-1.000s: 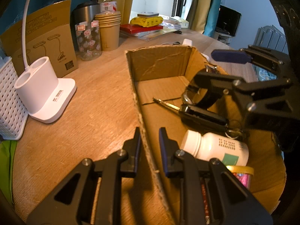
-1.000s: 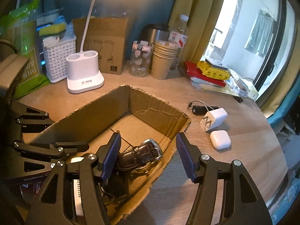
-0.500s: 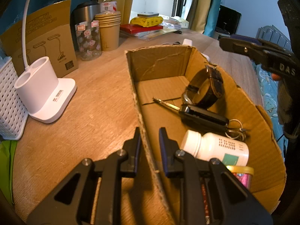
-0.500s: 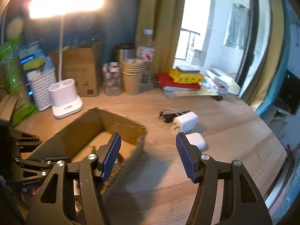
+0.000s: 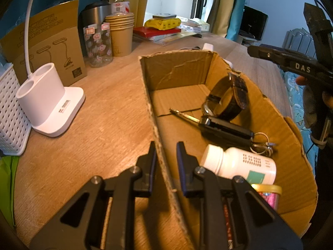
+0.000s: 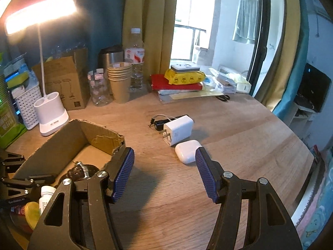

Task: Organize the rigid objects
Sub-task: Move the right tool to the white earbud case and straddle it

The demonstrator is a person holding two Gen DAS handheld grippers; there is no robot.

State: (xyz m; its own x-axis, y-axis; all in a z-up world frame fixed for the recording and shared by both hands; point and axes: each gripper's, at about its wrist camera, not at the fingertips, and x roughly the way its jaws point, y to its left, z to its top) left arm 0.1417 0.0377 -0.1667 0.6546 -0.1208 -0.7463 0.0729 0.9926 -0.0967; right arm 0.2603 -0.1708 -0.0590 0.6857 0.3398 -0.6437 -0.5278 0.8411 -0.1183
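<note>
left tool [image 5: 164, 156] pinching the cardboard box [image 5: 179, 73] wall, wristwatch [image 5: 229, 98], car key [image 5: 224, 129] and pill bottle [image 5: 239, 164] inside, right tool [image 6: 164, 175] spread wide over the worktop [image 6: 239, 129], earbuds case [image 6: 187, 151] and charger [image 6: 179, 129] just ahead

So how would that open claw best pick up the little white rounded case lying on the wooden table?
Across its two long flat sides, coming down from above: the small white rounded case lies flat on the table, clear of the white charger, and is narrower than the right gripper's opening.
</note>
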